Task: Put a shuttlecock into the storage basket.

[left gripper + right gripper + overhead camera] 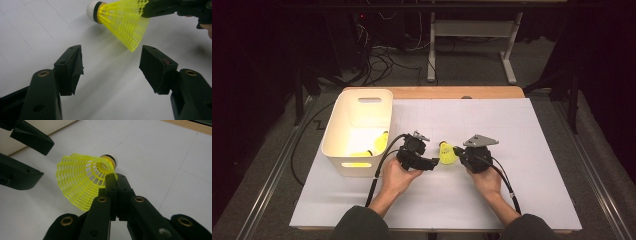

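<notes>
Yellow shuttlecock (pixel 80 182) pinched (skirt edge) by level right tool (pixel 113 178).

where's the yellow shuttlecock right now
In the high view the yellow shuttlecock is held above the table's middle, its skirt pinched in the right claw, just right of the open left claw and the white bin.

Left gripper (pixel 111 66) jaws wide apart; yellow shuttlecock (pixel 122 21) beyond, pinched by right gripper (pixel 152 8)
</notes>
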`<state>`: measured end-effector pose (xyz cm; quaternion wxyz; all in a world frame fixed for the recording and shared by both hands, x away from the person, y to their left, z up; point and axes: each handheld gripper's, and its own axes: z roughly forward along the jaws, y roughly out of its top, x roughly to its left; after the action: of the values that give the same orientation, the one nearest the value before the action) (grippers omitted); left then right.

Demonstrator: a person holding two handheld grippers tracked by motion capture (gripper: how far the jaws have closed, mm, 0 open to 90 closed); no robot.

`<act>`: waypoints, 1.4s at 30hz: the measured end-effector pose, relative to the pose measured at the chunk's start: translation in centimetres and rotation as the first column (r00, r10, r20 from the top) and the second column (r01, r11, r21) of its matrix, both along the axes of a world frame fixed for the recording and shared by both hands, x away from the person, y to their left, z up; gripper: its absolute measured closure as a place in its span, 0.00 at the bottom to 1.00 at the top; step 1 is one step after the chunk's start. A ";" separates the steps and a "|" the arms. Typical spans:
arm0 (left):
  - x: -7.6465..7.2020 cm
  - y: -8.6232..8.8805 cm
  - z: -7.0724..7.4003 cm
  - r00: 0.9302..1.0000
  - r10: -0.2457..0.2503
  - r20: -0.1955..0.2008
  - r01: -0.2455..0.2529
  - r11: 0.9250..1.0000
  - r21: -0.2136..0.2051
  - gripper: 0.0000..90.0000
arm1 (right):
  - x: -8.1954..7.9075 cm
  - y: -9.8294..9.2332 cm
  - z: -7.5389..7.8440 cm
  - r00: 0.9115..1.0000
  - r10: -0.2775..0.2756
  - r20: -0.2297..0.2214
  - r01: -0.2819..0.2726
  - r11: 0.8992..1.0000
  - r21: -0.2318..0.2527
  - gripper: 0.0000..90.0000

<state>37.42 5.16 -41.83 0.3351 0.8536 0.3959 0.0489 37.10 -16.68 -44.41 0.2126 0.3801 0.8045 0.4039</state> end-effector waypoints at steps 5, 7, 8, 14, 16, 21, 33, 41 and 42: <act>-0.1 -0.4 0.1 1.000 -0.014 0.005 0.014 1.000 0.006 0.42 | -0.2 0.9 0.1 1.000 0.021 -0.002 -0.021 1.000 0.003 1.00; 0.0 -0.5 0.0 1.000 -0.014 -0.002 0.014 1.000 0.012 0.43 | -0.3 1.2 0.1 0.999 0.034 0.000 -0.034 0.999 0.001 1.00; 0.0 -0.5 -0.1 1.000 -0.014 -0.004 0.014 1.000 0.015 0.44 | -0.4 1.4 0.1 0.999 0.037 -0.003 -0.037 0.999 0.002 1.00; 0.5 -0.6 -0.5 1.000 0.000 -0.013 0.001 1.000 0.029 0.54 | -0.6 2.0 0.2 0.998 0.063 -0.005 -0.063 0.998 0.010 1.00; 0.7 -0.5 -0.6 1.000 0.007 -0.014 -0.006 1.000 0.026 0.59 | -0.7 2.1 0.3 0.997 0.074 -0.001 -0.074 0.997 0.012 1.00; 0.7 -0.7 -0.6 1.000 0.018 0.001 -0.018 0.998 0.056 0.73 | -0.8 2.1 0.4 0.996 0.094 -0.008 -0.094 0.995 0.020 1.00; 0.8 -0.8 -0.2 0.998 0.053 0.032 -0.056 0.994 0.092 0.98 | -1.2 2.1 0.5 0.989 0.146 -0.032 -0.145 0.989 0.036 0.99; 1.0 -1.2 -0.2 0.998 0.056 0.036 -0.059 0.993 0.105 0.99 | -1.4 2.0 0.4 0.987 0.148 -0.054 -0.146 0.988 0.048 0.83; 1.0 -1.2 -0.2 0.998 0.055 0.038 -0.059 0.992 0.109 0.99 | -1.5 2.0 0.5 0.988 0.147 -0.056 -0.144 0.988 0.052 0.80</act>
<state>38.39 3.92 -42.06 0.2929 0.8581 0.4108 0.0953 35.62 -14.72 -43.92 0.1494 0.3371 0.8262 0.4259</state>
